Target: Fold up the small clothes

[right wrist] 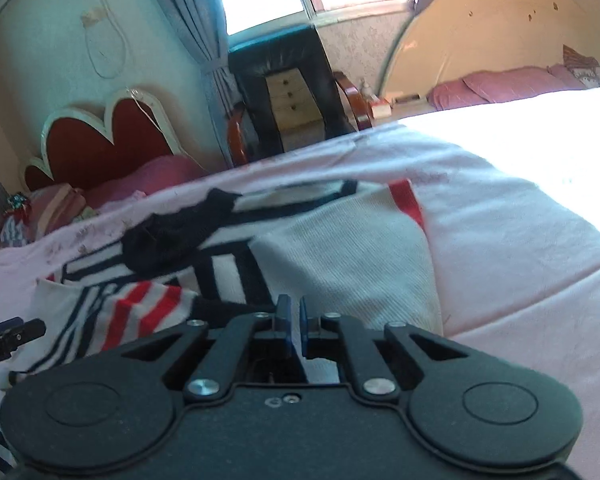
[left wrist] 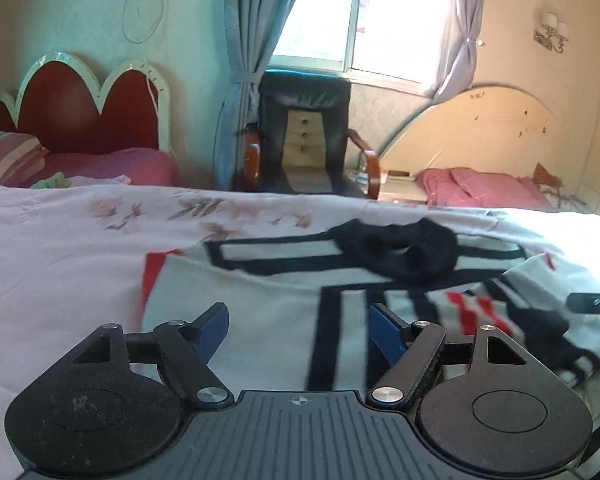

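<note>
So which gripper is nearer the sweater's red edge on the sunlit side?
Right. The right gripper is just short of the red edge; the left gripper is far across, past the striped sleeve.

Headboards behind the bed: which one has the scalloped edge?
The red headboard with the white wavy border, left of the black chair. The cream headboard, right of the chair, is one plain smooth arch.

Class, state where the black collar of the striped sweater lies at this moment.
The black collar lies on the far side of the striped sweater, spread on the pink bedspread; in the left wrist view it sits right of centre, below the black armchair.
</note>
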Motion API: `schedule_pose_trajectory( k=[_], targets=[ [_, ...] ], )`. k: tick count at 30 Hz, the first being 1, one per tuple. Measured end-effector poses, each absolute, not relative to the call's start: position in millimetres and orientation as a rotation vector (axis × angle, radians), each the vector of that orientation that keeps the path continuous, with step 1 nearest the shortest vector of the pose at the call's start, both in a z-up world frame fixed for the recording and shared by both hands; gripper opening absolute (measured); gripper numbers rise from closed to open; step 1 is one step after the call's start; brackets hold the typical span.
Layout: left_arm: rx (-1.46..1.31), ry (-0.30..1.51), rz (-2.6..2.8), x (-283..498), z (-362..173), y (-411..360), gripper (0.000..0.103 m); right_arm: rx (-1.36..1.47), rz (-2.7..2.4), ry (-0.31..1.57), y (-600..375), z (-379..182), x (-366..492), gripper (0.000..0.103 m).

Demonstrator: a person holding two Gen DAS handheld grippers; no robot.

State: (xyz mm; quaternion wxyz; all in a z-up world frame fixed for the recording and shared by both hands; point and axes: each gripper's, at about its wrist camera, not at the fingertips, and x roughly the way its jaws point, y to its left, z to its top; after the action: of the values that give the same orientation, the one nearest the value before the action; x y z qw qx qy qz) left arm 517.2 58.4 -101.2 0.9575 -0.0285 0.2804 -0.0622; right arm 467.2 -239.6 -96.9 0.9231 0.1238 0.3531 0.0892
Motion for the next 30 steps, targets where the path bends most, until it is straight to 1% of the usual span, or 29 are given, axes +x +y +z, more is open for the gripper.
schedule_pose_trajectory(
  k=[1, 2, 3, 7, 8, 9, 11, 14, 15, 16, 18, 21, 22, 23, 26, 28, 29, 30],
  targets=[
    [-0.058, 0.582, -0.155, 523, -101, 44, 0.076, 0.26, 0.218, 0.722, -235, -95, 469, 0.012],
    [-0.047, 0.603, -0.182, 530, -103, 29, 0.076, 0.252, 0.245, 0.728, -228, -95, 472, 0.016],
    [-0.019, 0.621, -0.201, 536, -107, 11, 0.076, 0.235, 0.271, 0.747, -216, -97, 477, 0.018],
    [0.037, 0.717, -0.208, 550, -130, -31, 0.076, 0.112, 0.345, 0.788, -176, -107, 488, 0.017],
    [0.076, 0.716, -0.198, 548, -136, -36, 0.082, 0.081, 0.35, 0.806, -170, -113, 490, 0.016],
    [0.087, 0.696, -0.187, 543, -138, -36, 0.084, 0.039, 0.35, 0.806, -165, -117, 489, 0.016],
    [0.059, 0.698, -0.195, 539, -137, -25, 0.085, 0.004, 0.368, 0.791, -165, -117, 486, 0.015],
    [0.112, 0.686, -0.151, 525, -133, -4, 0.086, -0.01, 0.364, 0.798, -180, -112, 478, 0.011],
    [0.102, 0.688, -0.142, 522, -136, 7, 0.089, -0.008, 0.358, 0.8, -189, -112, 474, 0.011],
    [0.067, 0.699, -0.131, 520, -138, 21, 0.096, -0.009, 0.352, 0.796, -199, -111, 469, 0.011],
    [0.043, 0.702, -0.13, 520, -139, 32, 0.097, -0.005, 0.339, 0.79, -215, -111, 459, 0.011],
    [0.051, 0.691, -0.101, 518, -130, 22, 0.095, 0.044, 0.339, 0.801, -223, -113, 464, 0.011],
    [0.049, 0.663, -0.109, 512, -124, 17, 0.095, 0.044, 0.331, 0.809, -222, -109, 465, 0.013],
    [0.042, 0.638, -0.114, 505, -119, 13, 0.094, 0.043, 0.325, 0.804, -221, -104, 465, 0.021],
    [0.045, 0.633, -0.125, 488, -117, 3, 0.095, 0.029, 0.335, 0.758, -222, -95, 455, 0.022],
    [0.057, 0.72, -0.105, 493, -135, -2, 0.095, 0.023, 0.354, 0.8, -224, -103, 456, 0.021],
    [0.025, 0.704, -0.099, 492, -138, 1, 0.098, 0.015, 0.355, 0.835, -224, -111, 458, 0.021],
    [0.016, 0.714, -0.089, 494, -137, 2, 0.098, 0.018, 0.364, 0.815, -225, -113, 458, 0.021]
  ],
)
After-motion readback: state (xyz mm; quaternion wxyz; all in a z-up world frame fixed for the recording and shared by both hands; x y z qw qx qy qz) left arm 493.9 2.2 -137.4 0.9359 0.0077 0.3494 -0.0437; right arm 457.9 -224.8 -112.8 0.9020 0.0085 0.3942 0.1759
